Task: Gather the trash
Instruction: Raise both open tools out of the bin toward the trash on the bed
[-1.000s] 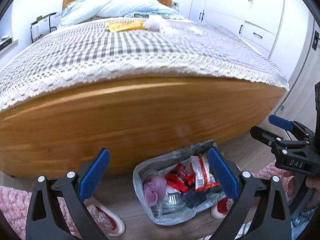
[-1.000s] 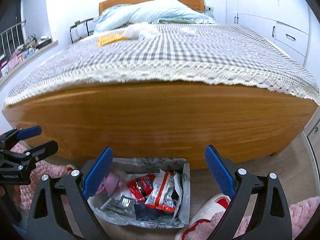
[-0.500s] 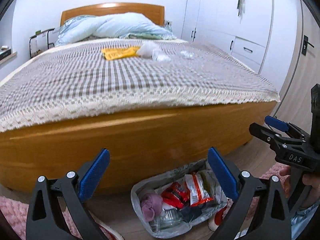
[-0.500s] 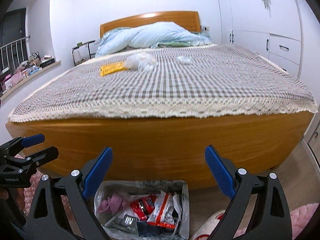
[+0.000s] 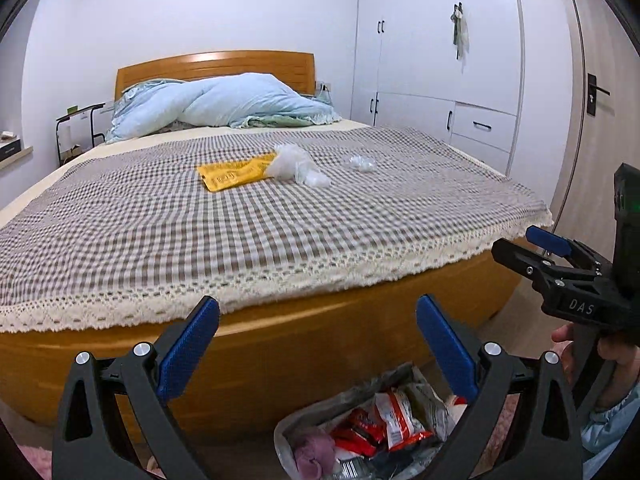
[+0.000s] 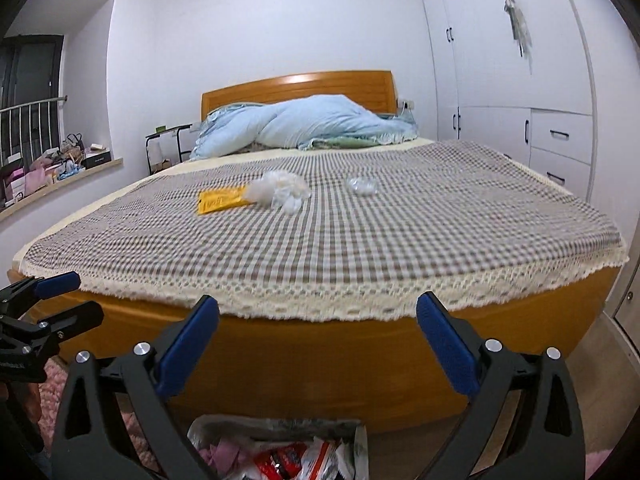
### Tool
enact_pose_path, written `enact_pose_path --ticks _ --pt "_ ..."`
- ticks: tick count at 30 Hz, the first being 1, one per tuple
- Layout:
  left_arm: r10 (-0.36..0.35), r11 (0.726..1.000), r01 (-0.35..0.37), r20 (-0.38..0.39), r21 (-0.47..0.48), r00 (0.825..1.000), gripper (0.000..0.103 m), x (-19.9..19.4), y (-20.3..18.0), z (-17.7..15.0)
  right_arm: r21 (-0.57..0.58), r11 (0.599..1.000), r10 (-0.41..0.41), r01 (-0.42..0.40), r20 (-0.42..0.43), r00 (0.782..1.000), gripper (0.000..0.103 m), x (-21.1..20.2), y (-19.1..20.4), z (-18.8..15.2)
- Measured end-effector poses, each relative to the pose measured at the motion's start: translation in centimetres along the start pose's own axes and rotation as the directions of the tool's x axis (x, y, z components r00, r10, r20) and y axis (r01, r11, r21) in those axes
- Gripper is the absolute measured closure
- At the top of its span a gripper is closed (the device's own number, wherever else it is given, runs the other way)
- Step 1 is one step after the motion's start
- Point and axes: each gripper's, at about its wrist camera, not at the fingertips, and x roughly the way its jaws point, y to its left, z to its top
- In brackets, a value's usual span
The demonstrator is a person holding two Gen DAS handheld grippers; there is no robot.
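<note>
Trash on the bed [image 5: 280, 240]: yellow wrapper [image 5: 236, 171], white plastic wad [image 5: 294, 164] and clear scrap [image 5: 362, 163] lie far across; left tool [image 5: 318, 346] gapes empty, right tool [image 6: 318, 346] opening empty; flimsy plastic may slip, the bag [image 5: 360, 436] below missed.

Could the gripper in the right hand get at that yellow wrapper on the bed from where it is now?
Probably yes, though not without moving in. The right gripper is empty, its jaws opening, at the foot of the bed. The yellow wrapper lies far up the checked bedspread, one end under crumpled white plastic; nothing stands between.
</note>
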Motion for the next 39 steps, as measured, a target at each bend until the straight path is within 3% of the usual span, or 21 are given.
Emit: enact_pose_path --ticks 11,21,34,39 --pt "0.032 0.999 -0.03 0.069 -0.037 0.997 0.008 1.8 1.2 3.4 -0.015 1.0 -0.011 0.013 0.106 0.994 0.008 1.9 -0.4 3.0" --pt "0.036 0.998 -0.03 0.102 -0.063 0.994 0.008 3.7 2.0 5.6 -0.047 0.998 -0.037 0.049 0.223 0.974 0.008 3.2 -0.1 5.1" --pt "0.088 0.992 -0.078 0.101 -0.099 0.991 0.008 7.2 4.4 7.4 -0.079 0.994 -0.065 0.081 0.186 0.98 0.008 6.5 0.5 7.2" --pt "0.098 0.989 -0.09 0.066 -0.114 0.993 0.008 8.8 5.6 8.5 -0.022 0.995 -0.097 0.102 0.149 0.984 0.008 8.2 -0.2 8.1"
